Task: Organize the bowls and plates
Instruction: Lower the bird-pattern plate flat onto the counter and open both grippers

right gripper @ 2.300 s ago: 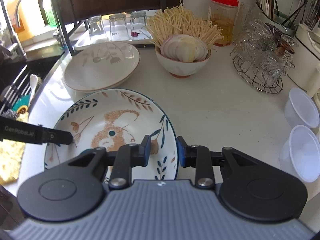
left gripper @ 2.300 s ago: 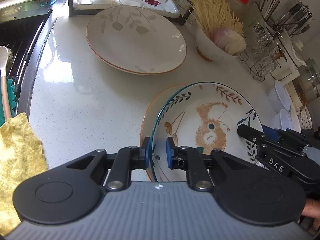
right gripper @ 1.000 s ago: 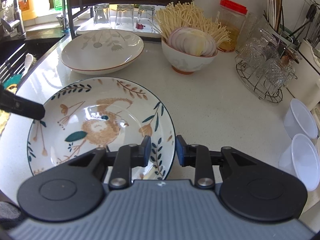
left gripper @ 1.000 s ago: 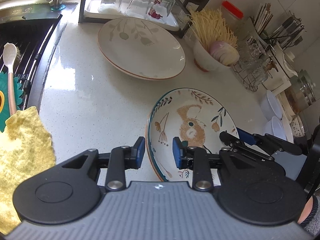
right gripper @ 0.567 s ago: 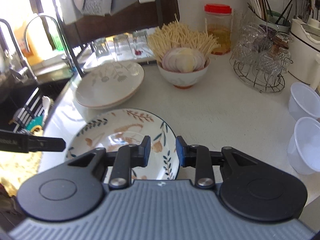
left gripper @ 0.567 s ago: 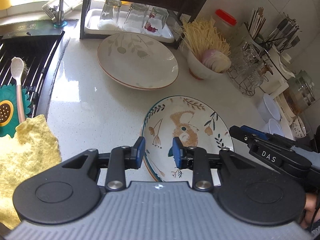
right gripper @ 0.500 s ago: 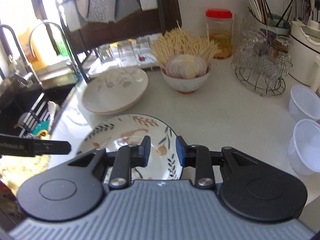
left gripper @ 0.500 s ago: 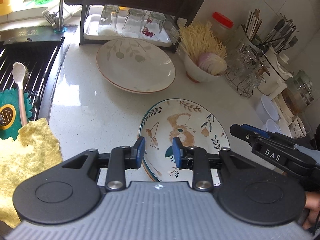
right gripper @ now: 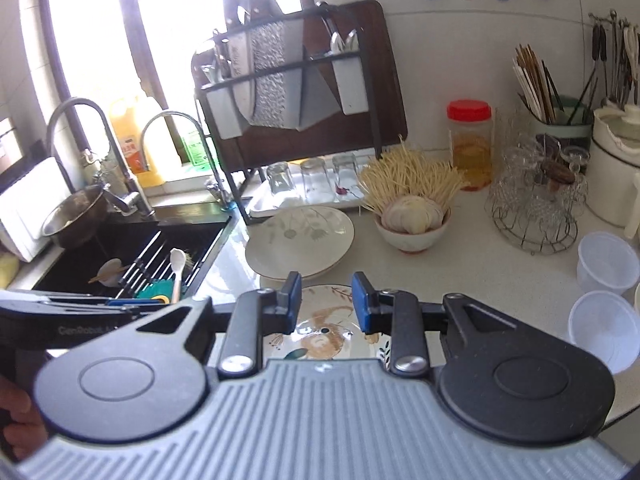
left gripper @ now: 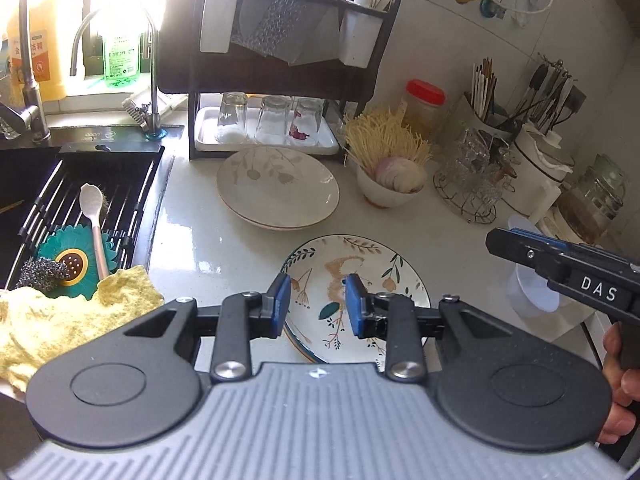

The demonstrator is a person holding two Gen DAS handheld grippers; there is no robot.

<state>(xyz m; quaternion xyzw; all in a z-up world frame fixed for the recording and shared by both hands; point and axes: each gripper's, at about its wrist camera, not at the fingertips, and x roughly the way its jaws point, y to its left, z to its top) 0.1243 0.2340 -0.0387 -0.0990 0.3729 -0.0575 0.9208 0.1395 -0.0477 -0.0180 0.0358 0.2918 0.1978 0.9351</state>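
Both grippers have pulled up and away from the painted plate (left gripper: pixel 352 280), letting go of its rim. Left wrist view: left gripper (left gripper: pixel 315 305) part open and empty over the plate at lower centre – set down near the plain plate (left gripper: pixel 278 188), likely for stacking. Right wrist view: right gripper (right gripper: pixel 326 307) equally gapped, holding nothing – two plates, one noodle bowl (right gripper: pixel 412 232), three glasses (right gripper: pixel 316 182)

The right gripper (right gripper: pixel 325 303), jaws parted and empty, hangs above the painted plate (right gripper: pixel 324 340) at lower centre; pale plate (right gripper: pixel 300 242) behind it.
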